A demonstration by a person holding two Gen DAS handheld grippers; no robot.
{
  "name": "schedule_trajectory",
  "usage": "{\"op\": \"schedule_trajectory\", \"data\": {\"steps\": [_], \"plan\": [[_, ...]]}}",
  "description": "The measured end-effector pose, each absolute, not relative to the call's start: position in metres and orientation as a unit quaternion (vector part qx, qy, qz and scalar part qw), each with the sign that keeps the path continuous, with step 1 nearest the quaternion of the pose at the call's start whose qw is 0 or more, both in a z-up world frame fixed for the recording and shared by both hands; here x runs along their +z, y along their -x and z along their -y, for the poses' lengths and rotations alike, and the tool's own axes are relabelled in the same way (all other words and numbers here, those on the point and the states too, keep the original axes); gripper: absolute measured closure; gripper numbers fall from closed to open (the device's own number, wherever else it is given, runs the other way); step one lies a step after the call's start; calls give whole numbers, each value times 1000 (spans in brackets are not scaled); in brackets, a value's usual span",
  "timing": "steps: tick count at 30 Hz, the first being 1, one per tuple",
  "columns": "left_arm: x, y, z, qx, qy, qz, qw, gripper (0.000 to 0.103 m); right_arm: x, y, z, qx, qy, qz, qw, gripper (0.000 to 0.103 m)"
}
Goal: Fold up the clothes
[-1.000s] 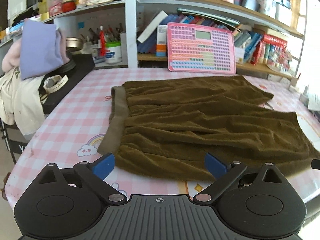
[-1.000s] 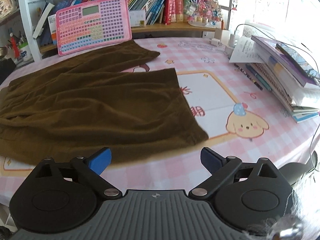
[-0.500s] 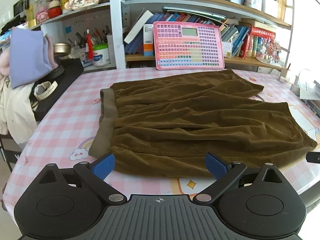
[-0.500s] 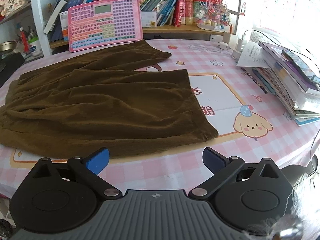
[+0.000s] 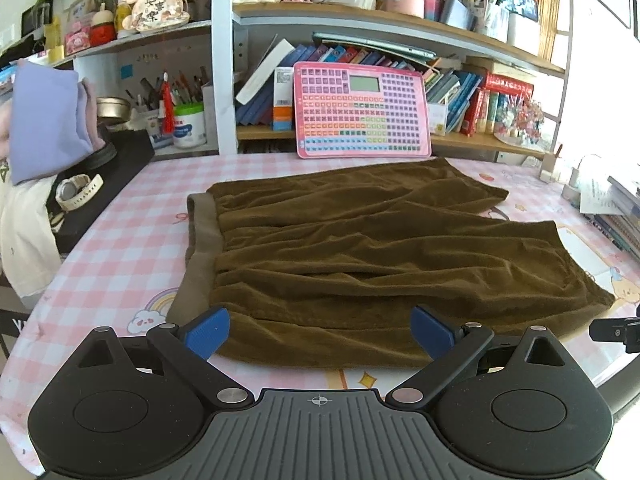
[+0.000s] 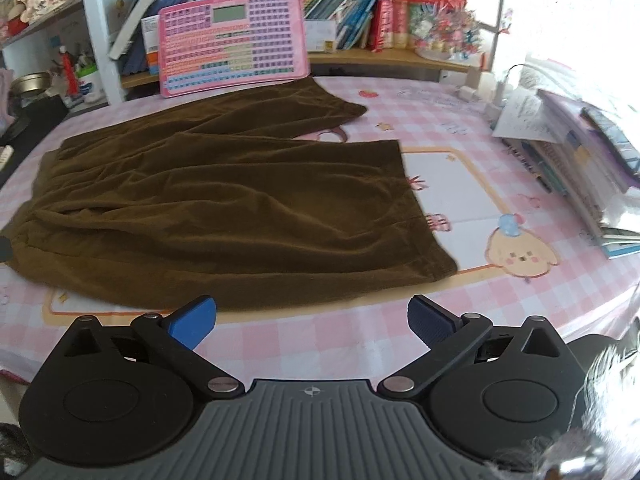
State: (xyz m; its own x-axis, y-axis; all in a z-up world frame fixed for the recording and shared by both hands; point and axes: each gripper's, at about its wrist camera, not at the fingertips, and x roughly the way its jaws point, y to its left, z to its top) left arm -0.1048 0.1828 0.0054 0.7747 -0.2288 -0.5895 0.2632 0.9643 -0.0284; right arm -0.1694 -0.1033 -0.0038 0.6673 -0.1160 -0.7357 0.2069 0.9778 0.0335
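Brown corduroy shorts [image 5: 360,248] lie spread flat on the pink checked tablecloth [image 5: 120,248], with the grey-brown waistband [image 5: 200,248] at the left and the leg hems at the right. They also show in the right wrist view [image 6: 224,204]. My left gripper [image 5: 320,334] is open and empty, held above the near waistband end of the shorts. My right gripper [image 6: 312,320] is open and empty, held over the tablecloth [image 6: 460,312] just short of the near leg hem [image 6: 432,248].
A pink calculator board [image 5: 360,112] leans against the bookshelf behind the shorts. Stacked books and papers [image 6: 592,160] lie at the table's right edge. A black box with a watch [image 5: 76,188] and a clothes pile [image 5: 44,120] stand at the left.
Both grippers have pulled back and risen from the shorts, so more of the table shows. The shorts have not moved. Both stay open.
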Motion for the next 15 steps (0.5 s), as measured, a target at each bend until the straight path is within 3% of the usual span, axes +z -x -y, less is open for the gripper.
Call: {"op": "schedule_trajectory", "data": {"steps": [15], "plan": [[2, 99, -183, -148, -37, -316, 936, 4, 1, 160, 102, -68, -37, -415, 907, 0]]}}
